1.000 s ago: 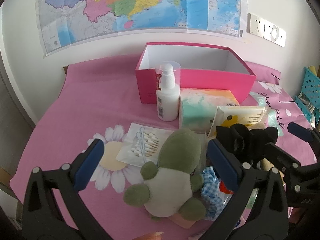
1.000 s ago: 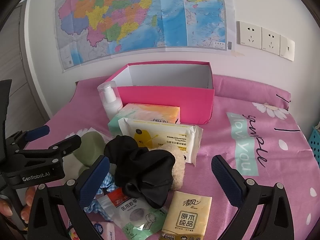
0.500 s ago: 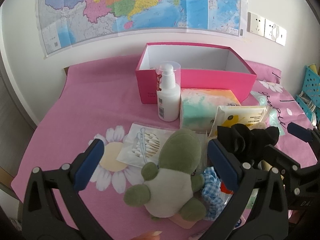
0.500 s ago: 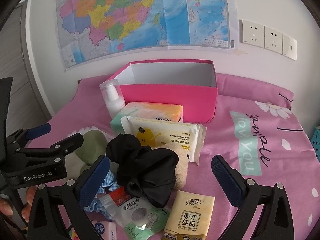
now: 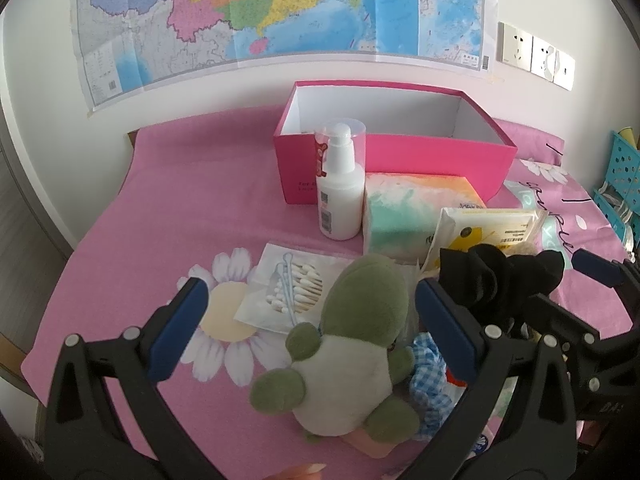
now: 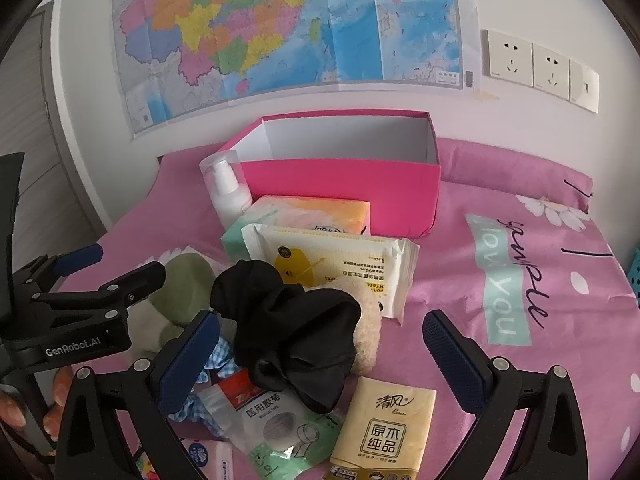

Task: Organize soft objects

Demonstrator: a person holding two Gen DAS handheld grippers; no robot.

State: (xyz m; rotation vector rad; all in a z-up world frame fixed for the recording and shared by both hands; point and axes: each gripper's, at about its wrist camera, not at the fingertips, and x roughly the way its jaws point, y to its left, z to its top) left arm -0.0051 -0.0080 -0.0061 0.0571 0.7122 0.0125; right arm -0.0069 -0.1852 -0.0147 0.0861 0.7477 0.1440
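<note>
Pink bedding (image 5: pixel 192 200) covers the bed under a wall map (image 6: pixel 288 28), with one pink box (image 5: pixel 396 164) at the back. Both tools hover low in front of it, level and aimed toward the box: the left hand-held gripper (image 5: pixel 308 332) gapes wide around one green plush toy (image 5: pixel 352 344), which lies with its long axis toward the box (head end nearest); the right hand-held gripper (image 6: pixel 320 360) stands spread around one black scrunchie (image 6: pixel 292 332), gripping nothing. One pump bottle (image 5: pixel 340 188) stands before the box
</note>
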